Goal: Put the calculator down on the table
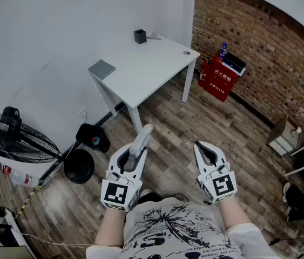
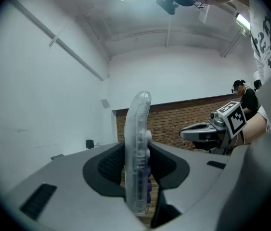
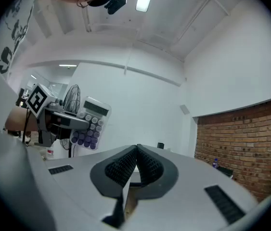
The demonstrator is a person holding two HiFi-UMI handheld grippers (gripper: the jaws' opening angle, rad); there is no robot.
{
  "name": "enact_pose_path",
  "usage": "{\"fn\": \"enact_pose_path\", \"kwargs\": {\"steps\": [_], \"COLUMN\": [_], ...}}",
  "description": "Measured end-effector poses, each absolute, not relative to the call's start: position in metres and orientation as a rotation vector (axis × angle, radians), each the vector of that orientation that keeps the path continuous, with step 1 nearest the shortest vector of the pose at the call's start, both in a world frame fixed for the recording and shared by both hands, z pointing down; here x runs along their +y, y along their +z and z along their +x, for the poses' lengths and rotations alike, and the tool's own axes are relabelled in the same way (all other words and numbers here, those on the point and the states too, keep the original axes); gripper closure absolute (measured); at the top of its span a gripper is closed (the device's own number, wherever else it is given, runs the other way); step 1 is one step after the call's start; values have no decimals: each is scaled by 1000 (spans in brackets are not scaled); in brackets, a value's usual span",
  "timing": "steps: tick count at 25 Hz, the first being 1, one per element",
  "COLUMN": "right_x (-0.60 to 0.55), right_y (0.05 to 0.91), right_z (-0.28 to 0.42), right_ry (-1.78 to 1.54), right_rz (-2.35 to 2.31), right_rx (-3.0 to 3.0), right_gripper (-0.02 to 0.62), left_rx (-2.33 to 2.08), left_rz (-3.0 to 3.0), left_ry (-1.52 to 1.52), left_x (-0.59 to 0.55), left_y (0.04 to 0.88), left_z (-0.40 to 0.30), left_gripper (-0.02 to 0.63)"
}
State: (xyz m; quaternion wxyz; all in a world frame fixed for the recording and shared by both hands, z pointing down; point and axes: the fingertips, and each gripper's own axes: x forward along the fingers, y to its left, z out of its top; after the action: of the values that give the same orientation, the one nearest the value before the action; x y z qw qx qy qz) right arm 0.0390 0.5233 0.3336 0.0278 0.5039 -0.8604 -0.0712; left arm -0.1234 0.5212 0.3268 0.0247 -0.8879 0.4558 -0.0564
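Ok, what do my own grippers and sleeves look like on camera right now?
The left gripper and right gripper are pale grey shells tapering to two jaws lined with black ribbed pads. Each carries a white cube printed with black square markers. The person wears a white short-sleeved T-shirt with a black graphic print, forearms bare.

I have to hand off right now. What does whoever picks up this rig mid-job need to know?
Left gripper: shut on the calculator, which is held on edge and sticks out past the jaws.
Right gripper: jaws together, nothing between them.
Table: white, ahead across the wooden floor, out of the grippers' reach. A grey flat pad and a small black box sit on it.
Done: the calculator is in hand.
Left: go to the table, lay the calculator on a bare part of it, and open the left jaws.
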Motion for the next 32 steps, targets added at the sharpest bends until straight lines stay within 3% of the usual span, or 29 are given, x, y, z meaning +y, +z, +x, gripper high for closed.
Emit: {"fn": "enact_pose_path", "kwargs": {"steps": [19, 32], "right_x": [496, 304], "right_y": [373, 381], "right_z": [94, 125], "right_ry": [-42, -41], "right_rz": [1565, 1567], "right_rx": [-2577, -2546], "right_gripper": [581, 581], "left_rx": [1431, 1445], "left_rz": [-2808, -2841], "left_ry": [-226, -228], "left_x": [499, 301], "left_y": [356, 368], "left_z": [-76, -45], "left_gripper": [468, 466]}}
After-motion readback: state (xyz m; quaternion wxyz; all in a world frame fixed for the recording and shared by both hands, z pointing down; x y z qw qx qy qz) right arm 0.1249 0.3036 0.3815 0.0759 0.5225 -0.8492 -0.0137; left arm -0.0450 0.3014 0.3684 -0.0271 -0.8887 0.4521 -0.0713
